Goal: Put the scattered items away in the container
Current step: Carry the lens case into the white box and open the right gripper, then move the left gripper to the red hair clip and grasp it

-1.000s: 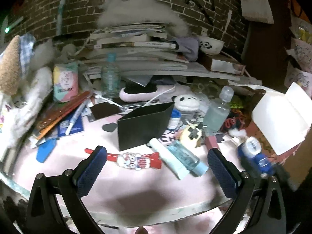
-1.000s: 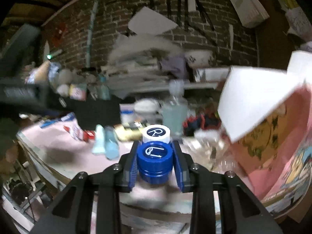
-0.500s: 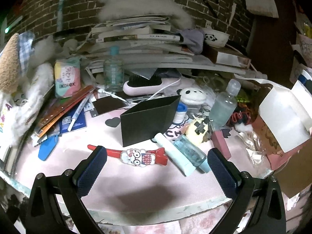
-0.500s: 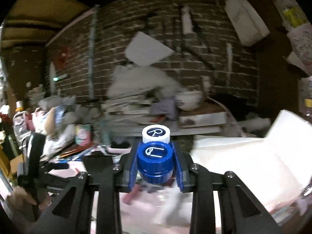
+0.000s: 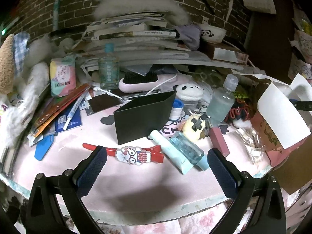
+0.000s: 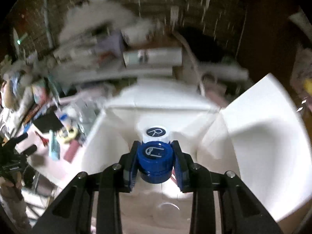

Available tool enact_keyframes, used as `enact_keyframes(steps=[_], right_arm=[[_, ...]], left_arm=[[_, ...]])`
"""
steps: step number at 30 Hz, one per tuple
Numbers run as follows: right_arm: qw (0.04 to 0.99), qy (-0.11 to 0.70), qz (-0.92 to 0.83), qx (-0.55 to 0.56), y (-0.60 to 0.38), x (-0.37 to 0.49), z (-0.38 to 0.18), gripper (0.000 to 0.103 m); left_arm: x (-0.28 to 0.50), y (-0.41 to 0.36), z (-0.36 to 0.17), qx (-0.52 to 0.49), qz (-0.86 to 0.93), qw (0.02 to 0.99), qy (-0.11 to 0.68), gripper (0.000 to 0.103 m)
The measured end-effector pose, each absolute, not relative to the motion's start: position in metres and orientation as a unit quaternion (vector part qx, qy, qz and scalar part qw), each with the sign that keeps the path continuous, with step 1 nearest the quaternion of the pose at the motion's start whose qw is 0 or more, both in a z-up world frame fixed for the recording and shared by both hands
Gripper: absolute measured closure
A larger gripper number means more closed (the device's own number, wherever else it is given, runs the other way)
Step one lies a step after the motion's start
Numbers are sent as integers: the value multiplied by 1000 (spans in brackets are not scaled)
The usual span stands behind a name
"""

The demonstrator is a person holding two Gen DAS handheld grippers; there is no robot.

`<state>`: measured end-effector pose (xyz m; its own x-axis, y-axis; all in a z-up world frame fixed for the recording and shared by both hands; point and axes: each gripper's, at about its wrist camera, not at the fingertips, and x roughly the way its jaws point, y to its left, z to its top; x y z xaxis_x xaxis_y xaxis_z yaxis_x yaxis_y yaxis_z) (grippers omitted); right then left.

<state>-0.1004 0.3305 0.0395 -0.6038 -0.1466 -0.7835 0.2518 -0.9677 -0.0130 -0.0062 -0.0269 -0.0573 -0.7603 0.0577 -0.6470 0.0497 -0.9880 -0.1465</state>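
Right tongs (image 6: 155, 157) clamp contact-lens case (image 6: 155, 154): blue L cap, white R cap.

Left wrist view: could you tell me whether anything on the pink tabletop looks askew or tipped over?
Yes. The clear blue bottle and pale tube lie on their sides, side by side, near the front edge. The red cartoon hair clip lies loose before the black container, which looks tilted, though the fisheye may exaggerate this.

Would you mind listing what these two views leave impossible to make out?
- Right wrist view: the floor of the white cardboard box is hidden behind the blue-and-white contact lens case in the right claw.
- Same view: the shelf clutter is motion-blurred.
- Left wrist view: print on the pale blue tube is too small.
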Motion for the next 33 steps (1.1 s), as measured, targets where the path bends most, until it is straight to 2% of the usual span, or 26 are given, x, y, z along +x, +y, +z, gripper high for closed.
enact_keyframes(steps=[6,11,16,20,21,23,24,25,29,31,33], right_arm=[[142,75,-815,557,319,-131,0,74],[149,104,-777,603,308,-139,-9,74],[137,121,-783,595,306,-136,-7,74],[134,120,-821,541,304,-125,20,74],[136,119,-835,520,302,-120,31,73],[143,114,-860,477,297,-109,49,61],[148,112,-875,447,292,-101,58,51],[155,112,-886,422,285,-94,65,48],[223,105,-902,355,245,-63,74,46],[259,106,-900,334,225,-45,72,38],[302,108,-895,309,200,-24,64,38]], left_arm=[[-8,-24,-59,-348,935,5,-74,0],[-7,-24,-59,-347,935,6,-71,0],[-7,-25,-60,-349,934,9,-74,0],[-9,-26,-64,-353,933,7,-72,0],[-10,-28,-66,-354,932,7,-75,0],[-11,-30,-70,-355,931,6,-81,0],[-11,-32,-72,-355,931,6,-82,0],[-11,-33,-73,-355,931,4,-81,0],[-11,-39,-77,-349,933,-4,-83,1],[-10,-43,-80,-346,934,-5,-87,5],[-12,-46,-84,-349,933,-8,-85,12]])
